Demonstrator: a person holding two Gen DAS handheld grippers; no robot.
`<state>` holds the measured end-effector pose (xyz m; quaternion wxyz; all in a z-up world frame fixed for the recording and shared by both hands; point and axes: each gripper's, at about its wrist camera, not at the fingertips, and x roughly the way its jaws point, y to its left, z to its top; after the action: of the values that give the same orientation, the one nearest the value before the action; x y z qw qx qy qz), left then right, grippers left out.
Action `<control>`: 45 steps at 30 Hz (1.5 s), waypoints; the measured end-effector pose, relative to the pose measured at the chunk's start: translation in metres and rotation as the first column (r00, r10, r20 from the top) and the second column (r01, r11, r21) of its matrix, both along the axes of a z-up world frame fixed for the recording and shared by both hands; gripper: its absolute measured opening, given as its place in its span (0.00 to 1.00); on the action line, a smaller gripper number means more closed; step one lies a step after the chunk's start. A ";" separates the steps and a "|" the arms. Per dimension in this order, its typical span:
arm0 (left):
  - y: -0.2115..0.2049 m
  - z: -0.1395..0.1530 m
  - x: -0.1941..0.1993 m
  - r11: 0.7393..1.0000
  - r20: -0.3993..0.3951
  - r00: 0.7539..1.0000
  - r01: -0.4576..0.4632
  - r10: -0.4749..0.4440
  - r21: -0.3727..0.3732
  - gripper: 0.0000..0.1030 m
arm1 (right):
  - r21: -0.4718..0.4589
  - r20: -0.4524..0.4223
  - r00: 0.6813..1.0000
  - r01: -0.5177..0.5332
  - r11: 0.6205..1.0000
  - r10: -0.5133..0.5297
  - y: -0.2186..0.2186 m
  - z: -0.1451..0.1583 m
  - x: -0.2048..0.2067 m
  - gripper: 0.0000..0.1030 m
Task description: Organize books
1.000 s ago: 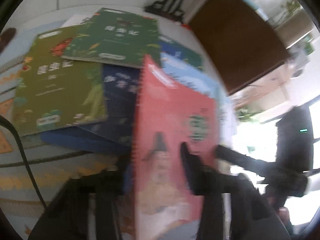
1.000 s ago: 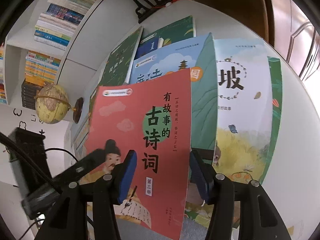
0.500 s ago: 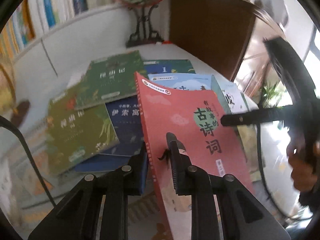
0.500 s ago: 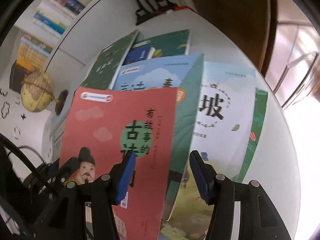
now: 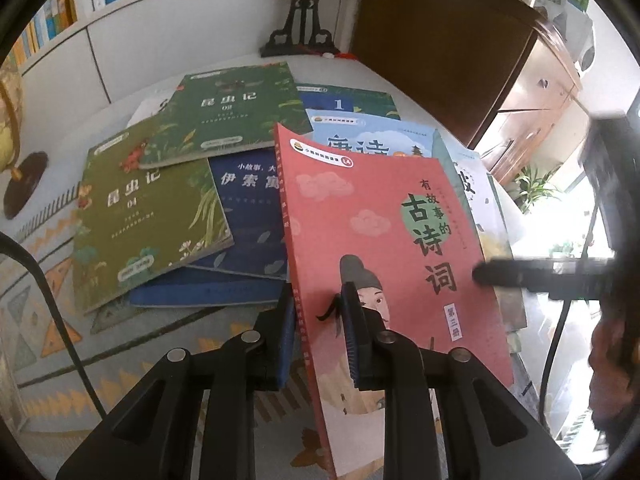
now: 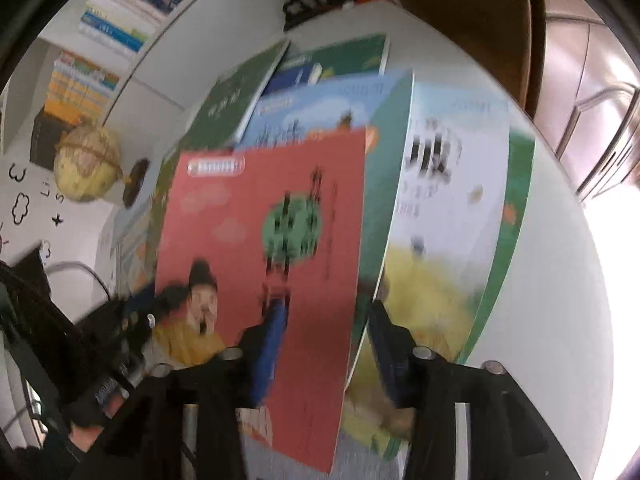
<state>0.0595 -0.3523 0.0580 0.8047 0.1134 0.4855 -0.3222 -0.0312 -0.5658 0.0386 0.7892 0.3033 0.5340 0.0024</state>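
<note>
My left gripper [image 5: 318, 332] is shut on the spine edge of a red poetry book [image 5: 384, 248] and holds it tilted above the pile. The same red book [image 6: 264, 240] fills the right wrist view, blurred. My right gripper [image 6: 328, 344] is open, its jaws either side of the red book's right edge, one finger [image 5: 504, 274] touching the cover. Under it lie a light blue book [image 5: 360, 136], a white and yellow book [image 6: 448, 200], two green books [image 5: 236, 112] [image 5: 140, 208] and a dark blue book [image 5: 248, 208].
The books lie on a white round table [image 6: 560, 280] with a patterned mat [image 5: 48, 280] at the left. A globe [image 6: 86, 168], a black ornamental stand [image 5: 304, 28], a white bookshelf [image 6: 120, 20] and a brown cabinet [image 5: 440, 40] stand behind.
My left gripper has raised and turned the red book so its cover faces the camera. My right gripper has moved in closer to the book's right edge, still open.
</note>
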 end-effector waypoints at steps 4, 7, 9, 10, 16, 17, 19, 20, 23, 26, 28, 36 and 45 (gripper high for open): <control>-0.002 0.000 -0.008 1.000 -0.021 0.999 0.024 -0.024 0.002 0.19 | 0.026 -0.006 1.000 0.020 0.999 -0.020 0.007 -0.007 -0.018 0.33; -0.004 -0.002 -0.018 0.999 -0.047 0.998 0.046 -0.046 0.001 0.19 | 0.031 -0.022 0.999 0.028 0.999 -0.027 0.003 -0.008 -0.029 0.33; -0.006 -0.004 -0.023 0.999 -0.066 0.997 0.050 -0.050 -0.001 0.19 | 0.043 -0.030 0.999 0.024 0.999 -0.023 0.001 -0.010 -0.038 0.33; -0.007 -0.005 -0.025 0.999 -0.073 0.996 0.050 -0.050 0.000 0.19 | 0.051 -0.029 0.999 0.019 0.999 -0.018 0.000 -0.011 -0.044 0.33; -0.009 -0.009 -0.028 0.998 -0.068 0.998 0.019 -0.016 0.054 0.22 | 0.227 0.033 0.997 0.063 0.972 -0.072 -0.009 -0.015 -0.064 0.35; -0.007 -0.010 -0.027 0.998 -0.072 0.997 0.016 -0.011 0.058 0.22 | 0.307 0.076 0.994 0.055 0.950 -0.082 -0.012 -0.013 -0.070 0.35; -0.002 -0.014 -0.022 0.999 -0.110 0.994 0.006 -0.001 0.051 0.22 | 0.441 0.154 0.983 0.024 0.897 -0.103 -0.015 -0.008 -0.077 0.35; 0.001 -0.016 -0.020 0.999 -0.129 0.992 -0.002 0.007 0.043 0.22 | 0.504 0.199 0.974 -0.005 0.864 -0.111 -0.015 -0.006 -0.079 0.35; 0.008 -0.019 -0.016 0.999 -0.153 0.988 -0.030 0.034 0.029 0.22 | 0.529 0.244 0.965 -0.048 0.847 -0.098 -0.009 -0.004 -0.073 0.35; 0.012 -0.021 -0.012 1.000 -0.182 0.983 -0.030 0.031 0.007 0.23 | 0.437 0.149 0.988 -0.041 0.899 -0.028 0.008 -0.024 -0.051 0.35; 0.013 -0.022 -0.011 1.000 -0.191 0.981 -0.021 0.022 0.006 0.23 | 0.425 0.123 0.992 -0.050 0.904 -0.003 0.019 -0.034 -0.041 0.33; 0.037 -0.007 -0.010 0.994 -0.262 0.965 -0.050 0.024 -0.092 0.23 | 0.238 0.147 0.989 -0.060 0.970 0.025 0.041 -0.004 -0.026 0.21; 0.059 0.024 -0.019 0.980 -0.292 0.956 -0.097 0.043 -0.171 0.22 | -0.140 0.177 0.947 -0.246 0.959 0.269 0.076 0.046 -0.021 0.20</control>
<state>0.0408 -0.2932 0.0824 0.7439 -0.0266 0.5688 -0.3497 -0.0522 -0.4899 0.0847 0.8466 0.1827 0.4889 0.1041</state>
